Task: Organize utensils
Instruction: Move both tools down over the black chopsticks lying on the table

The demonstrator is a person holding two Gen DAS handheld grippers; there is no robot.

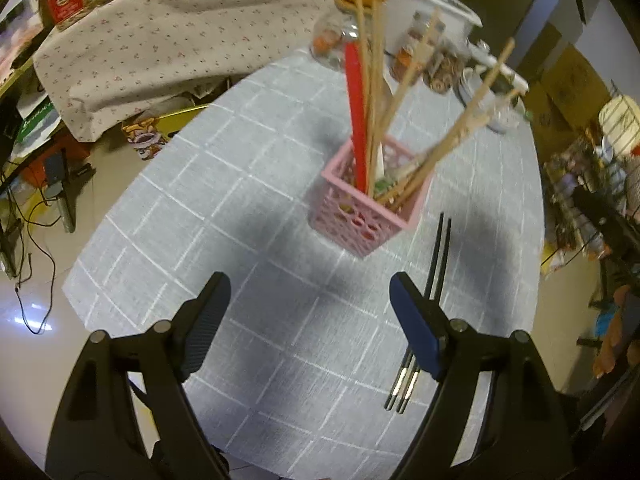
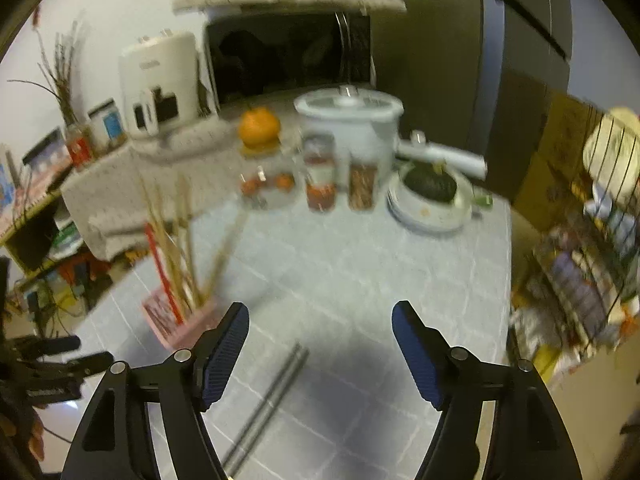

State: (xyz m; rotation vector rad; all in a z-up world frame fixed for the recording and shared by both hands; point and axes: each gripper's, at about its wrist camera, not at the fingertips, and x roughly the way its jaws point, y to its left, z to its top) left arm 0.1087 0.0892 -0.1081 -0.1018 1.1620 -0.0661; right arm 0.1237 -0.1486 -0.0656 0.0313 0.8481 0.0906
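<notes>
A pink lattice utensil holder (image 1: 366,208) stands on the grey checked tablecloth (image 1: 248,208). It holds several wooden chopsticks (image 1: 452,140) and a red utensil (image 1: 357,120). A pair of dark chopsticks (image 1: 434,268) lies flat on the cloth to the holder's right, partly hidden by my left gripper's right finger. My left gripper (image 1: 310,292) is open and empty, above the cloth in front of the holder. In the blurred right wrist view the holder (image 2: 180,316) is at the left and the dark chopsticks (image 2: 272,396) lie just inside the left finger. My right gripper (image 2: 320,320) is open and empty.
At the table's far end stand glass jars (image 2: 320,176), an orange (image 2: 259,126) on a jar lid, a white pot (image 2: 348,120) and a bowl (image 2: 430,196). A cloth-covered shelf (image 1: 160,40) is to the left, cluttered racks (image 2: 580,264) to the right.
</notes>
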